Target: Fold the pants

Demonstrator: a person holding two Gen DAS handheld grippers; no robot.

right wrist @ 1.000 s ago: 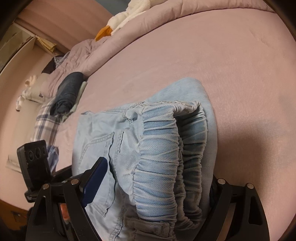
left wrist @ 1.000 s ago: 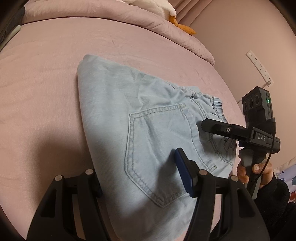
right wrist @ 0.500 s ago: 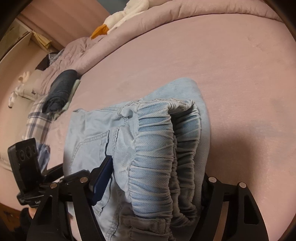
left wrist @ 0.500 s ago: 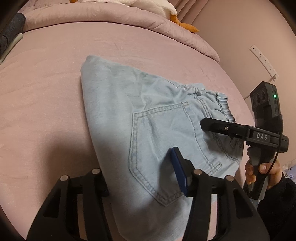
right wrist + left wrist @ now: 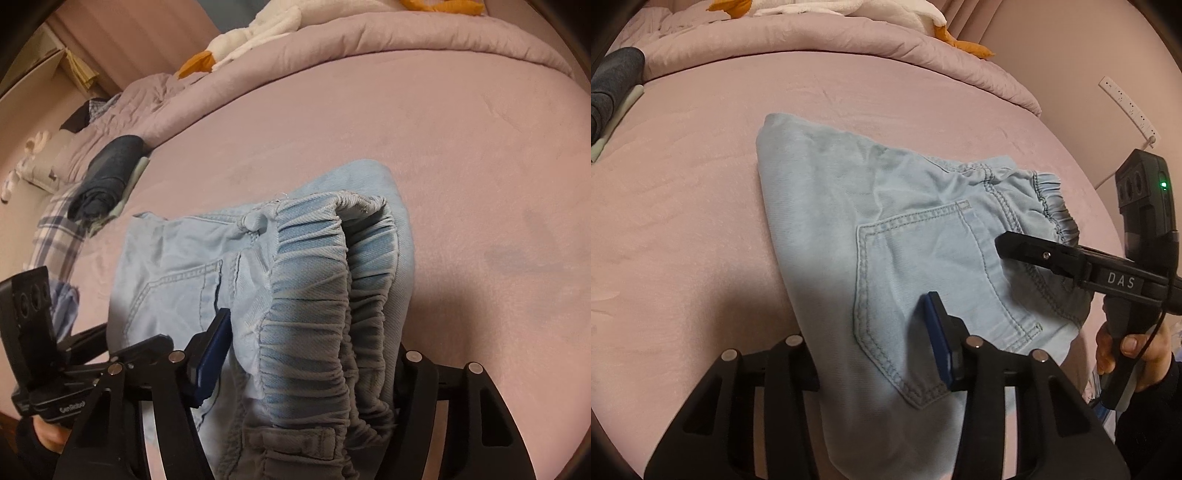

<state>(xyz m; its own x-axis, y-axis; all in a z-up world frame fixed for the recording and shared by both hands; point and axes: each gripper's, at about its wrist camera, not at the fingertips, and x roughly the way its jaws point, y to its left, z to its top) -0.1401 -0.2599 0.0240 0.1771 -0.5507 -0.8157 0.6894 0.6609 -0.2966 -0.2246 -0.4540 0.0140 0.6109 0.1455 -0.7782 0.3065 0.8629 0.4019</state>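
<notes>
Light blue denim pants (image 5: 886,236) lie folded in a thick stack on the pink bed, back pocket up. Their elastic waistband (image 5: 314,288) faces the right wrist camera. My left gripper (image 5: 871,354) is open, its jaws straddling the near edge of the pants by the pocket, one blue pad above the cloth. My right gripper (image 5: 306,373) is open, its jaws wide on either side of the waistband end. The right gripper also shows in the left wrist view (image 5: 1027,247), held by a hand at the waistband side.
The pink bed sheet (image 5: 701,221) spreads around the pants. A rolled pink duvet (image 5: 849,40) with a white and orange plush toy (image 5: 236,48) lies at the far side. Dark folded clothes (image 5: 107,173) and a plaid cloth (image 5: 55,236) sit at the left.
Both grippers have drawn back slightly from the pants. The pants lie flatter and have not shifted on the bed.
</notes>
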